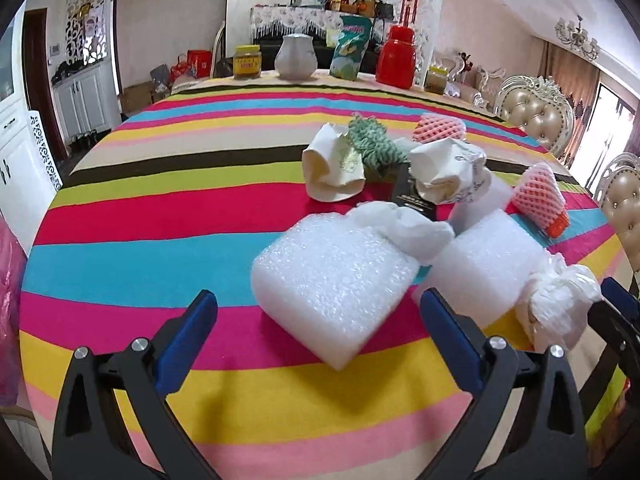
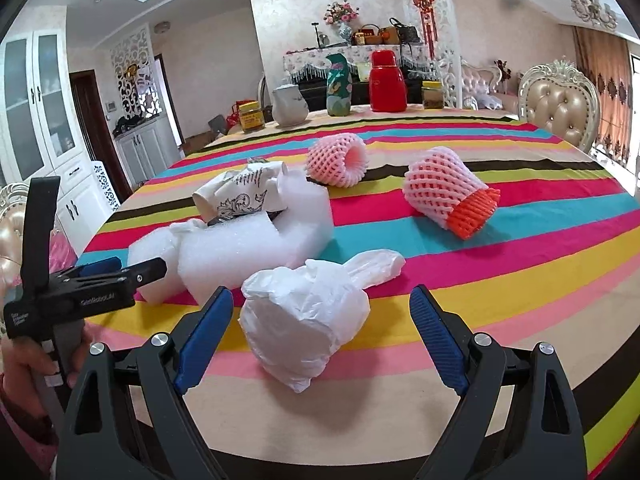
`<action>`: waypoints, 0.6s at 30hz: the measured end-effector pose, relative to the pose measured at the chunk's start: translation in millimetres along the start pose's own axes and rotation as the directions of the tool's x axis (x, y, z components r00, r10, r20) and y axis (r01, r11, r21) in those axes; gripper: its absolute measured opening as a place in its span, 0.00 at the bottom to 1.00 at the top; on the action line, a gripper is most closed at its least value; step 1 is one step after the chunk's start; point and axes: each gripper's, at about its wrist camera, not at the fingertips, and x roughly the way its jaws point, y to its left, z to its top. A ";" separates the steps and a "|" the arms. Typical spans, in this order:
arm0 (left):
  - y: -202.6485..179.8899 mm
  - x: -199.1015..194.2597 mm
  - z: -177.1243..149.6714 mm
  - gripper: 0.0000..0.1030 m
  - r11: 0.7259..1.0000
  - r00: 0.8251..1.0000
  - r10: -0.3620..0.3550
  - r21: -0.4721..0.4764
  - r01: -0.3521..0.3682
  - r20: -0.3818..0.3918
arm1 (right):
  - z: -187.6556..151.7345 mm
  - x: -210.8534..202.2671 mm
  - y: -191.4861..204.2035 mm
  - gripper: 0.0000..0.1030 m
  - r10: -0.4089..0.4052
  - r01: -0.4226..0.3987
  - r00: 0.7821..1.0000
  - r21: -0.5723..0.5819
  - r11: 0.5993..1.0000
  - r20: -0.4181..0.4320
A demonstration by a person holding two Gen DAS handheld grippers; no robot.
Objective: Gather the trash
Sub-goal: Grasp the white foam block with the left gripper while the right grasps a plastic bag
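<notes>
Trash lies scattered on the striped tablecloth (image 1: pixel 140 264). My left gripper (image 1: pixel 320 340) is open, and a white foam block (image 1: pixel 332 292) lies just ahead between its fingertips. A second foam block (image 1: pixel 484 268) sits to its right. My right gripper (image 2: pixel 320 336) is open around a knotted white plastic bag (image 2: pixel 304 316), with its pads apart from it. Further back lie crumpled paper cups (image 1: pixel 332 172), green twine (image 1: pixel 372 144), a black card (image 1: pixel 412 192) and two pink foam nets (image 2: pixel 338 160) (image 2: pixel 444 192). The left gripper (image 2: pixel 132 270) shows at the left, held by a hand (image 2: pixel 24 356).
Along the table's far edge stand a jar (image 1: pixel 247 63), a white jug (image 1: pixel 295 57), a green snack bag (image 1: pixel 350 48) and a red flask (image 1: pixel 396 58). Padded chairs (image 1: pixel 536 112) line the right side. A pink bag (image 1: pixel 8 300) hangs at the left edge.
</notes>
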 end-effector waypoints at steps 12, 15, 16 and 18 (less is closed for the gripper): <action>4.1 13.5 2.7 0.72 1.000 0.998 -0.016 -0.014 0.015 -0.067 | 0.3 20.4 7.7 0.82 -0.044 0.041 0.993 -0.035 0.999 -0.107; 4.9 12.0 2.7 0.71 0.999 0.997 -0.032 -0.014 0.031 -0.063 | 0.3 23.8 11.4 0.71 -0.038 0.032 0.992 -0.053 0.998 -0.124; 4.7 11.7 2.6 0.70 0.999 0.997 -0.039 -0.014 0.039 -0.063 | 0.2 24.3 12.2 0.62 -0.035 0.028 0.991 -0.057 0.998 -0.127; 4.4 11.6 3.7 0.70 0.999 0.997 -0.045 -0.016 0.045 -0.060 | -0.3 25.0 13.6 0.51 -0.028 0.020 0.991 -0.061 0.998 -0.132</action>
